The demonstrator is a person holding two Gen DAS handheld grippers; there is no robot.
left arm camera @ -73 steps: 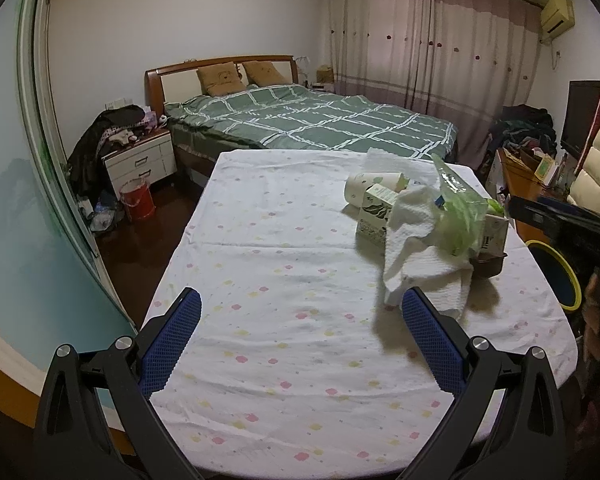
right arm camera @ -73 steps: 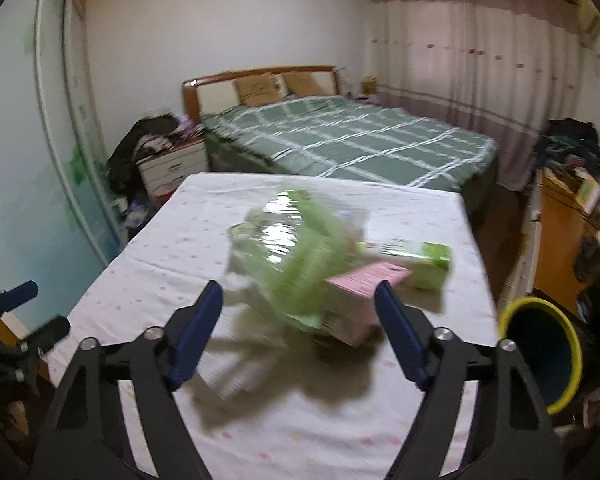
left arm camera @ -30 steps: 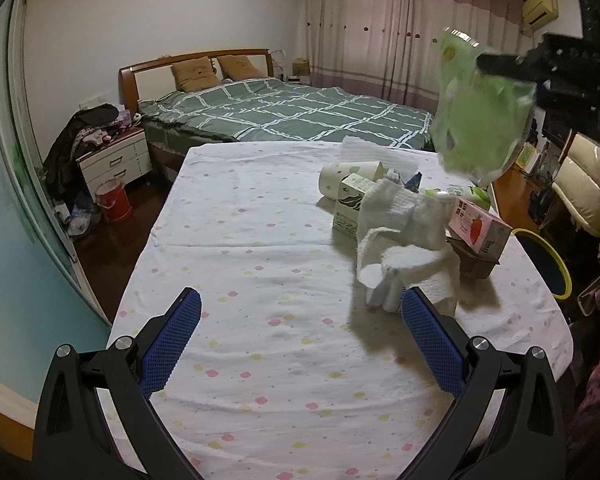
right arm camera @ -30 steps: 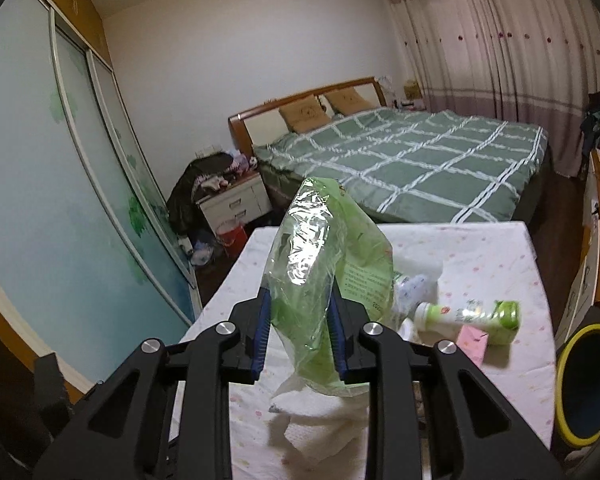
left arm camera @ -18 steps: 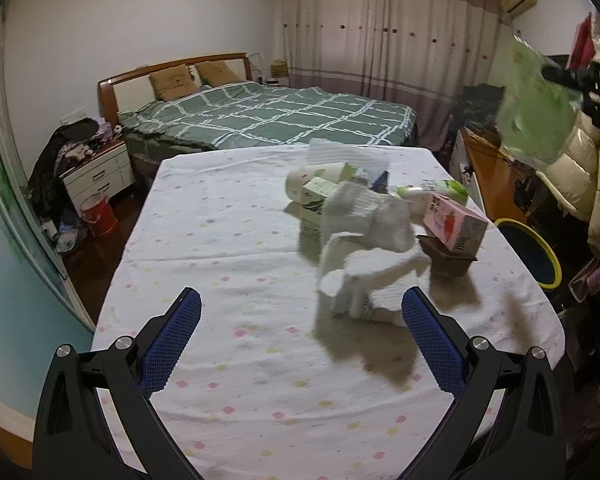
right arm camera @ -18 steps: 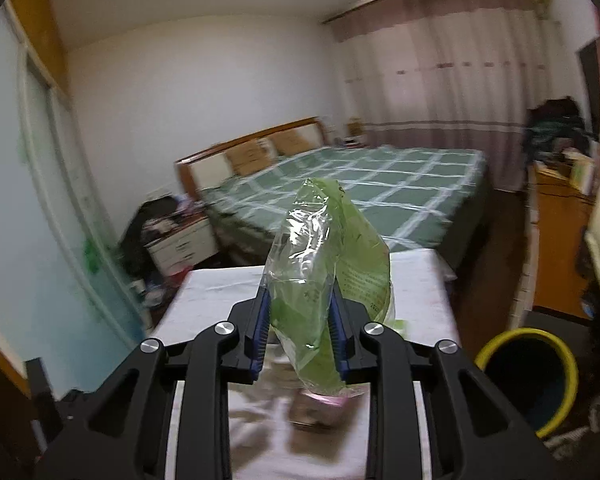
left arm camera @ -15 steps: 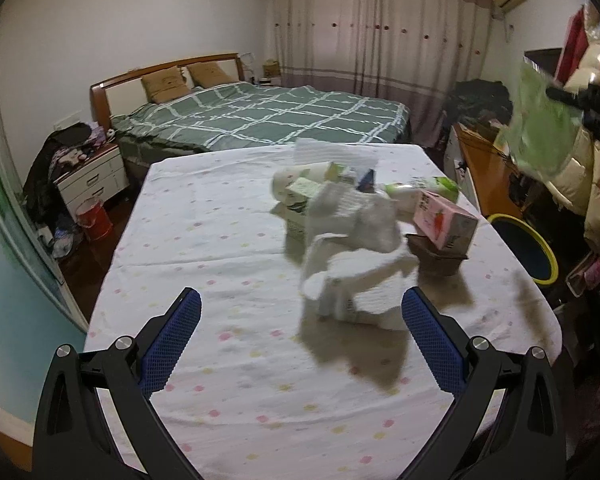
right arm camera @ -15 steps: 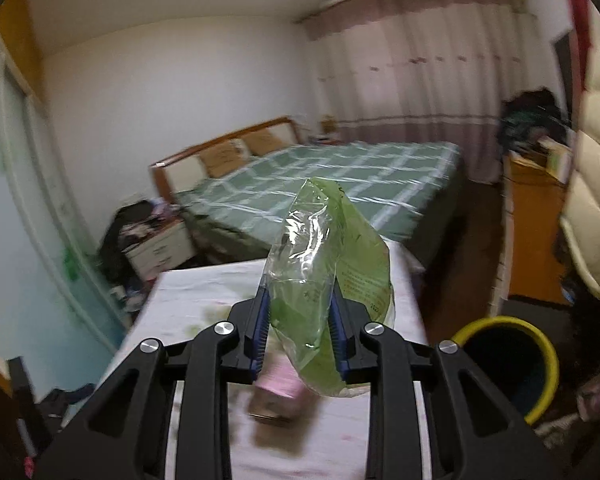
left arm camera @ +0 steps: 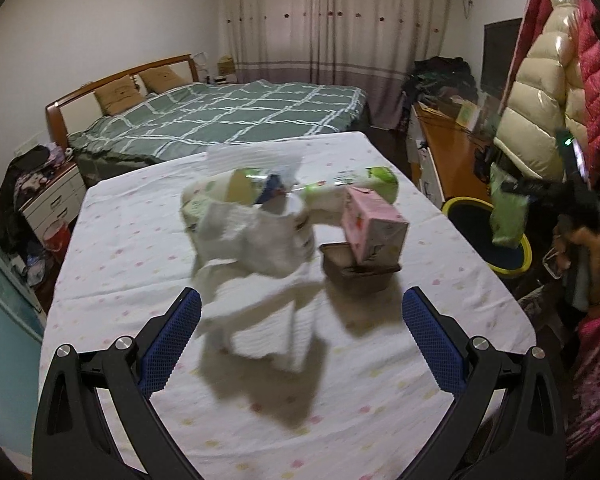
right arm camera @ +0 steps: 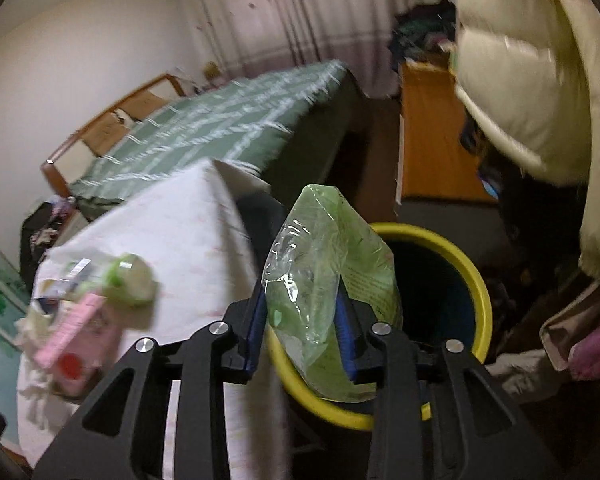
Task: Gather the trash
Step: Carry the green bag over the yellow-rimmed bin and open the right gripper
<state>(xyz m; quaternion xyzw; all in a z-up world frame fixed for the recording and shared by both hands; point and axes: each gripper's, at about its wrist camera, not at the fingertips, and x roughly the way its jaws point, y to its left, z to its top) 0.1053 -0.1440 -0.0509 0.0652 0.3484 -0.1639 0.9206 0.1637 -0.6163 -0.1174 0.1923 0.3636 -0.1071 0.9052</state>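
Observation:
My right gripper [right arm camera: 302, 312] is shut on a green plastic bag [right arm camera: 332, 292] and holds it over the yellow-rimmed bin [right arm camera: 476, 280] beside the table. The bag [left arm camera: 508, 216] and bin [left arm camera: 460, 204] also show at the right of the left wrist view. My left gripper [left arm camera: 300, 332] is open and empty above the table [left arm camera: 140, 240], facing the trash pile: crumpled white tissue [left arm camera: 256, 248], a pink carton [left arm camera: 374, 228], a brown tray [left arm camera: 360, 272], a green-capped bottle [left arm camera: 364, 184] and a paper cup [left arm camera: 216, 196].
A green plaid bed [left arm camera: 220, 120] stands behind the table. A wooden desk [left arm camera: 448, 152] and hanging puffer coats [left arm camera: 548, 92] are at the right. A nightstand [left arm camera: 48, 200] with clutter is at the left. The holder's hand [left arm camera: 584, 240] is by the bin.
My right gripper has carried the green bag off the table, swung right and down, and now holds it over the bin. The left gripper has moved closer to the pile.

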